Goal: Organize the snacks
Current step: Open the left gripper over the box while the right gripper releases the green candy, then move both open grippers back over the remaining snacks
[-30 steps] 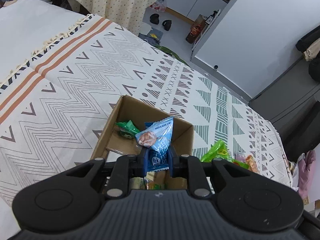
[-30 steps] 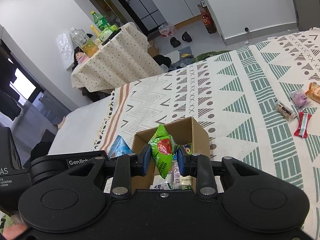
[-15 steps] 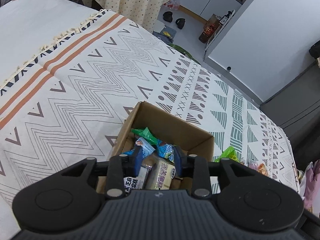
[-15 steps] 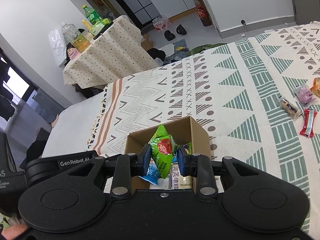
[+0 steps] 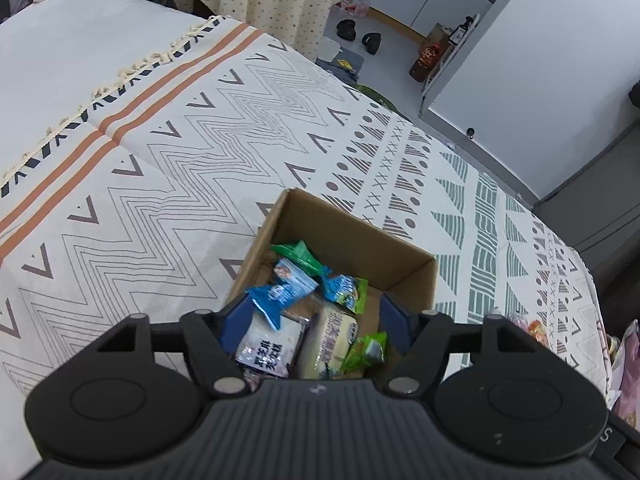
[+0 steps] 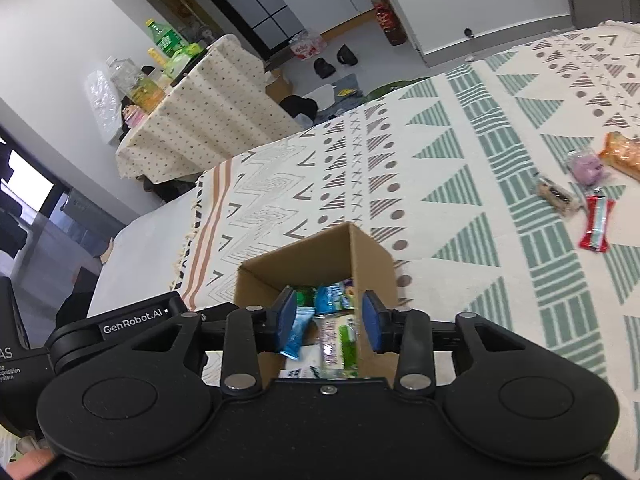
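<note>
Both grippers are held over an open cardboard box [image 5: 404, 276] set on a patterned blanket [image 5: 168, 184] spread over a bed.

Left gripper [image 5: 314, 326]: jaws wide apart, nothing held between them. Beneath it, inside the box, several packets are seen: a white packet [image 5: 270, 346] with dark lettering, a pale yellow packet [image 5: 334, 338], a small green packet [image 5: 366, 350], a blue packet [image 5: 268, 302] lying against the left blue pad [image 5: 236, 318], and a green wrapper [image 5: 298, 256] near the box's far wall.

Right gripper [image 6: 329, 322]: jaws apart, nothing gripped. A blue packet [image 6: 298, 332] and a green-and-white packet [image 6: 340, 346] are seen in the box [image 6: 372, 264] below the gap; the image there is motion-blurred.

Loose snacks remain on the blanket [image 6: 460, 184] toward its right edge, well apart from the box: a red wrapper [image 6: 596, 224], a brown bar [image 6: 556, 196], a purple packet [image 6: 586, 168] and an orange packet [image 6: 622, 154], all close together.

Part of the left gripper's housing is seen at the left edge of the right wrist view, beside the box.
</note>
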